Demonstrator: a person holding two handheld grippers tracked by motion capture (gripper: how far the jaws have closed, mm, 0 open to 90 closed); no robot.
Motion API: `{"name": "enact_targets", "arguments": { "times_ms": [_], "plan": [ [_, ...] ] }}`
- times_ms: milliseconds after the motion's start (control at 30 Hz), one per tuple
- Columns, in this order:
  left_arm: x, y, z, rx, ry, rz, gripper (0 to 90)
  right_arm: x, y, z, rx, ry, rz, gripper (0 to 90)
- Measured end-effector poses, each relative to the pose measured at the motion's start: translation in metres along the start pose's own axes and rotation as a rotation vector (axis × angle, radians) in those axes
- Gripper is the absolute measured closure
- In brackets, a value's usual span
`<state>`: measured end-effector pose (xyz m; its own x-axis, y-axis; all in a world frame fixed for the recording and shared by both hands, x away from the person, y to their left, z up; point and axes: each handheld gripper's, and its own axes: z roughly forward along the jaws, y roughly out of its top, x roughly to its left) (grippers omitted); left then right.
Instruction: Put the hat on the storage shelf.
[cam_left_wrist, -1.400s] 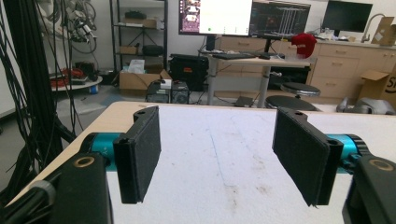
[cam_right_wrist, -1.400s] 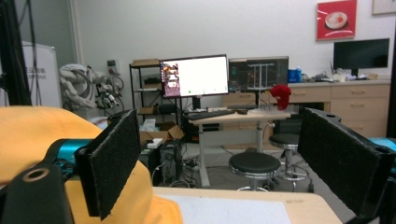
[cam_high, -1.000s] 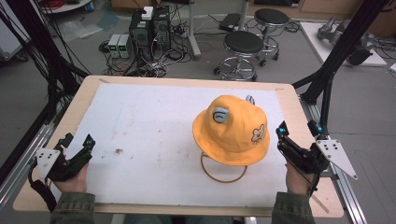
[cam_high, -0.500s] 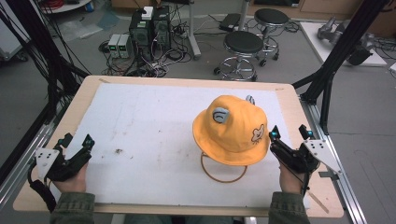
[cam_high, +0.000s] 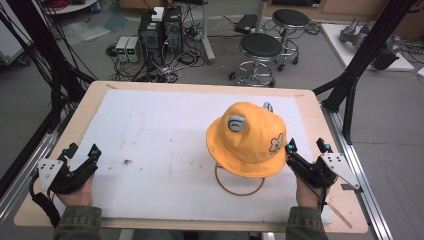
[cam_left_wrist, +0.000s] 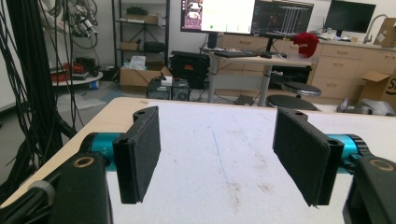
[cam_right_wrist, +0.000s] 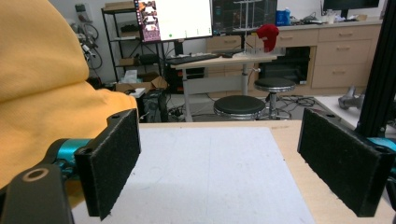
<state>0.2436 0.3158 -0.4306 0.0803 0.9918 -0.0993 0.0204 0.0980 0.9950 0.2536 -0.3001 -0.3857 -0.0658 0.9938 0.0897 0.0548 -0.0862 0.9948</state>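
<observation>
Honestly nothing readable here: the monitor (cam_right_wrist: 175, 19) text is way too blurry, and the yellow hat (cam_high: 248, 137) just has little pictures.

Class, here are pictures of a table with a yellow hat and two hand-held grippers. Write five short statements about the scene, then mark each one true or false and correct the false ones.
1. The yellow hat lies on the white mat. True.
2. The right gripper is clamped on the hat. False: it is open, beside the brim.
3. The left gripper is open. True.
4. The hat's cord loop lies on the mat. True.
5. The left gripper touches the hat. False: it is far off, at the table's left edge.
</observation>
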Motion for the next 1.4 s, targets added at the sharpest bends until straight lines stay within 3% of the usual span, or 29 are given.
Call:
{"name": "enact_targets", "arguments": {
  "times_ms": [100,300,467,567,1400],
  "plan": [
    [0.001,-0.002,0.001,0.008,0.001,-0.022,32.4,-0.001,-0.004,0.001,0.004,-0.008,0.013,12.1],
    [0.002,-0.002,0.001,0.008,0.003,-0.022,32.4,-0.005,-0.007,-0.001,-0.001,-0.034,0.008,12.2],
    [0.000,-0.002,0.001,0.010,-0.002,-0.021,32.3,-0.008,-0.014,0.001,0.035,-0.061,-0.030,12.2],
    [0.000,-0.002,0.001,0.007,-0.001,-0.021,32.4,-0.009,-0.019,0.003,0.057,-0.063,-0.034,12.2],
    [-0.001,-0.002,0.001,0.005,-0.003,-0.015,32.4,-0.010,-0.020,0.004,0.063,-0.055,-0.016,12.2]
  ]
}}
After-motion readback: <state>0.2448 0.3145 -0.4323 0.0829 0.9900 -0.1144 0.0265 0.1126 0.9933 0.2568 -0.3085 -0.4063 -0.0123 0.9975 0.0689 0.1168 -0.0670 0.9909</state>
